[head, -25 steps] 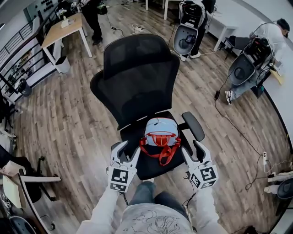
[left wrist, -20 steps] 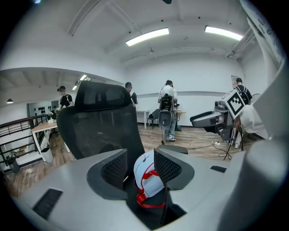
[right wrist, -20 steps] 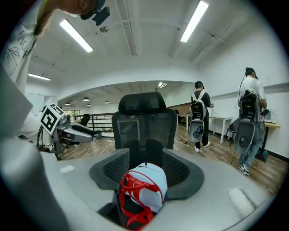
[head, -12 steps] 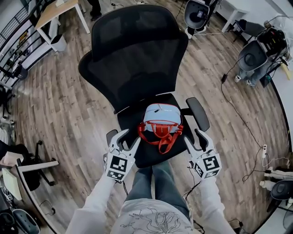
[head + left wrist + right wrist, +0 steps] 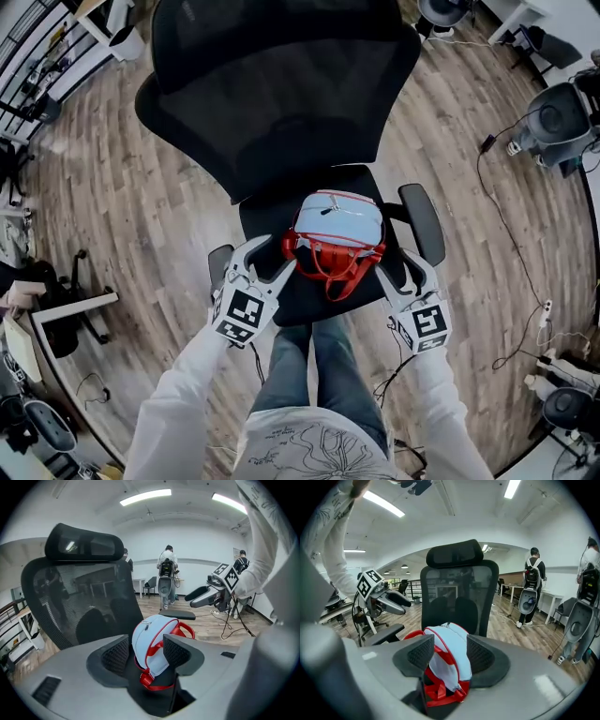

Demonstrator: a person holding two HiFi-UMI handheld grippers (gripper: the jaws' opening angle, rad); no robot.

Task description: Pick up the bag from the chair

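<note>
Red straps (image 5: 337,272) are dangling off bag (image 5: 339,222), so w/ L gripper (image 5: 267,255) just opening wider & R gripper (image 5: 401,264) open, both empty, I'm risking a strap-only grab.

Bag (image 5: 339,223) sat mid-seat on the chair (image 5: 281,103). The tall mesh backrest closed off the far side right behind it. Right armrest (image 5: 423,223) stood just beside the bag, leaving only a narrow gap there. Left armrest (image 5: 219,264) was further off, so the gap on that side was wider. Front strip of the seat (image 5: 307,304) was bare and open from above. Person's legs (image 5: 314,361) stood at the seat's front edge.
</note>
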